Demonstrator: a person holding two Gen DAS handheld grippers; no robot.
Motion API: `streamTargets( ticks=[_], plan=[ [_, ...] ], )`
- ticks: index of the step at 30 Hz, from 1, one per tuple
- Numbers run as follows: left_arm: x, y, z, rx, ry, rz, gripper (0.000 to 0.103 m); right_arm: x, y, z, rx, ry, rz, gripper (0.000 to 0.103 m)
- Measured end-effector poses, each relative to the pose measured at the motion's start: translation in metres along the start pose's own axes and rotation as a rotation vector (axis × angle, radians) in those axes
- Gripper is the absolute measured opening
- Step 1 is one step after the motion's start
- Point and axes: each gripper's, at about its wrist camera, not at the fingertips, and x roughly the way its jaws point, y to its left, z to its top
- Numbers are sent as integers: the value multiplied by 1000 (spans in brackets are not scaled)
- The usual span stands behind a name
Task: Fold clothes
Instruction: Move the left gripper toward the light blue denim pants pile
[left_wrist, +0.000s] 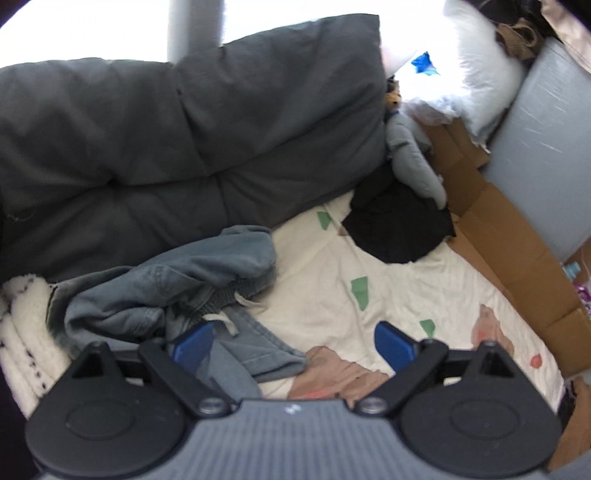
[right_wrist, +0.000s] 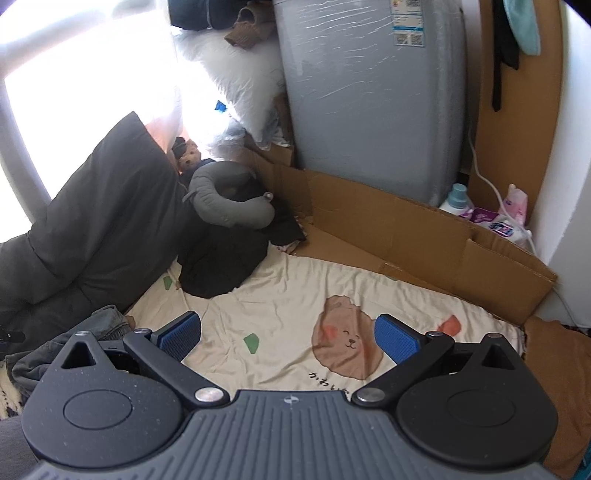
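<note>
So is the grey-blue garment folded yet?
No. The grey-blue garment lies crumpled in a heap on the cream sheet, drawstring loose, with no gripper holding it.

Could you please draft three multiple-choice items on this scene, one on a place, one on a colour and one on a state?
1. Where does the grey-blue garment lie?
A. crumpled on the cream bedsheet beside the dark grey duvet
B. on top of the cardboard
C. hung on the wall

2. What colour are the pads of the left gripper?
A. red
B. blue
C. white

3. How do the jaws of the right gripper stand?
A. shut on the black garment
B. shut on nothing
C. open, holding nothing

Answers:
1 A: the left wrist view shows it bunched on the sheet at the duvet's foot.
2 B: both pads show blue.
3 C: the bear print on the sheet is visible between the spread fingers.
</note>
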Motion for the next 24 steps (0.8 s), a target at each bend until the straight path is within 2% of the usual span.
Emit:
streamTargets(
  ticks=[10, 18, 24],
  plan=[
    [35, 36, -22, -91, 38, 54, 96, 41, 10, 0, -24, 25, 73, 103],
    [63, 55, -35, -143, 69, 97, 95, 81, 24, -11, -35, 60, 177, 103],
    [88, 77, -48, -186, 90, 155, 95, 123, 31, -28, -23, 96, 218, 103]
  ],
)
